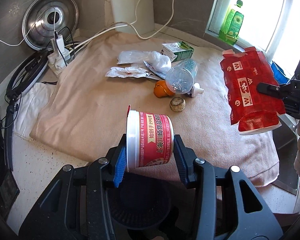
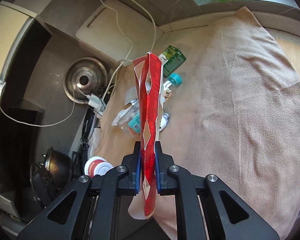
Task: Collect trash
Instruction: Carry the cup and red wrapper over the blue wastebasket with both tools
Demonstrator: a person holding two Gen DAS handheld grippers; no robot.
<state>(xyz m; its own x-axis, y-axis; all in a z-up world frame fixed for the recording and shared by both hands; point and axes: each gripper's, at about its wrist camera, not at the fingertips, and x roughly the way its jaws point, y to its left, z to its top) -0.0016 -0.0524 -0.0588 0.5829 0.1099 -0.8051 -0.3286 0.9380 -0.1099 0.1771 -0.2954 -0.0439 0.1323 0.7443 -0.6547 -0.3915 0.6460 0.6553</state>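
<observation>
Our left gripper (image 1: 150,150) clamps a light, stiff cup (image 1: 150,138) across its rim and base, held above the cloth (image 1: 74,108). Our right gripper (image 2: 147,166) pinches a flattened red carton (image 2: 150,100), thin and floppy, so we grip near its middle. Remaining trash (image 1: 150,68) lies mid-cloth.

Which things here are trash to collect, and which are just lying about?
Trash: red-and-white cup in left claw; flattened red carton in right claw; plastic bottle; orange peel; wrappers; green carton.
Lying about: pot lid; power strip; green detergent bottle.
</observation>
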